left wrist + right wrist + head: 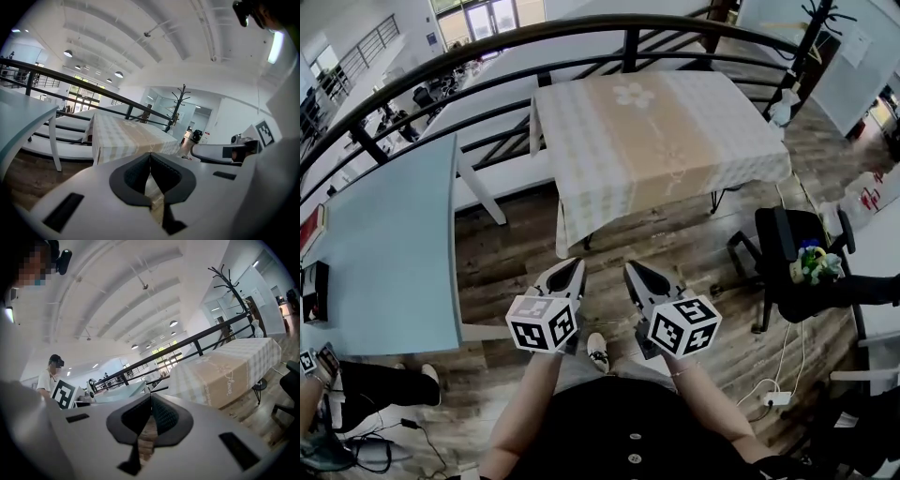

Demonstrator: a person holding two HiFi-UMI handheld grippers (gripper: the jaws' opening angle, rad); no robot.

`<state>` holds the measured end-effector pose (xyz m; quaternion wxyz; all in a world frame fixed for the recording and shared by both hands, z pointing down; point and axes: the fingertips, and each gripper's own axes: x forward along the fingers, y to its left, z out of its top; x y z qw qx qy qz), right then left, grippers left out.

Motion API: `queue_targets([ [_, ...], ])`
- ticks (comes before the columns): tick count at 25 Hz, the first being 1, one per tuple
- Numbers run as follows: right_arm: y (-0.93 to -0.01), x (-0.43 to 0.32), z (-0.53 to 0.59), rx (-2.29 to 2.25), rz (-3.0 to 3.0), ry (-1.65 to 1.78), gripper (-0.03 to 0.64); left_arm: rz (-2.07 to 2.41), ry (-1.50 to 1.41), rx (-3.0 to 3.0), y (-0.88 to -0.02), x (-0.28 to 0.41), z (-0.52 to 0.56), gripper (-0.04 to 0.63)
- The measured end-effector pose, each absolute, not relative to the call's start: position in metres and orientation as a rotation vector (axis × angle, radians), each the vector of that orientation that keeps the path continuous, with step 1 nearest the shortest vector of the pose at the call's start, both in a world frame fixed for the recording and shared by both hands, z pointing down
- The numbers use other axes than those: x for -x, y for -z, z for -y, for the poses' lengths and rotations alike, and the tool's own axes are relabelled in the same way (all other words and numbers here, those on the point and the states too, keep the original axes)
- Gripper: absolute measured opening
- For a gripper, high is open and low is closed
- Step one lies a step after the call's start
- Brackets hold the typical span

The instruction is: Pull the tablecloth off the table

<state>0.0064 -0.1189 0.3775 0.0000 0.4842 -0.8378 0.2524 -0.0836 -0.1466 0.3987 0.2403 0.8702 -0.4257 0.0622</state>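
Flooring of wood planks [675, 239] is taking up most of the head view, with a dark curved railing [628, 37] running across the far side. At the left, a pale blue worktop [384, 253] is standing on white legs, well apart from the task's item. The tablecloth [656, 141], checked in beige and white with a tan centre band and a flower motif, is lying spread over a square worktop [258, 391], of which only a dark leg is showing below the hem; the cloth is covering the whole top and hanging down the sides, and this worktop is standing just in front of the railing. A black office chair [787, 253] is standing to the right of it, carrying a small green and blue object that is too small to identify. A black coat stand [179, 101] is rising beyond the far right corner. The left tool [575, 265] and right tool [630, 268] are being held side by side over the floor, pointing toward the near edge of the tablecloth but apart from it. Both tools are sitting clenched, pads meeting, with nothing gripped between them.
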Motion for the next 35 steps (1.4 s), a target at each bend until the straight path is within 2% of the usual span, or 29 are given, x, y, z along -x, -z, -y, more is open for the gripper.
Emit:
queue_targets([
  [6, -0.389, 0.011, 0.154, -1.508, 2.589, -0.830, 0.026, 1.140, -0.193, -2.357, -0.412, 0.097, 0.178, 0.014],
  [19, -0.434, -0.009, 0.206, -1.450, 2.468, -0.853, 0.026, 1.142, -0.250, -2.279, -0.443, 0.096, 0.222, 0.014],
  [35, -0.481, -0.046, 0.326, -1.370, 2.432, -1.018, 0.028, 1.216, -0.332, -2.128, -0.504, 0.060, 0.323, 0.014],
])
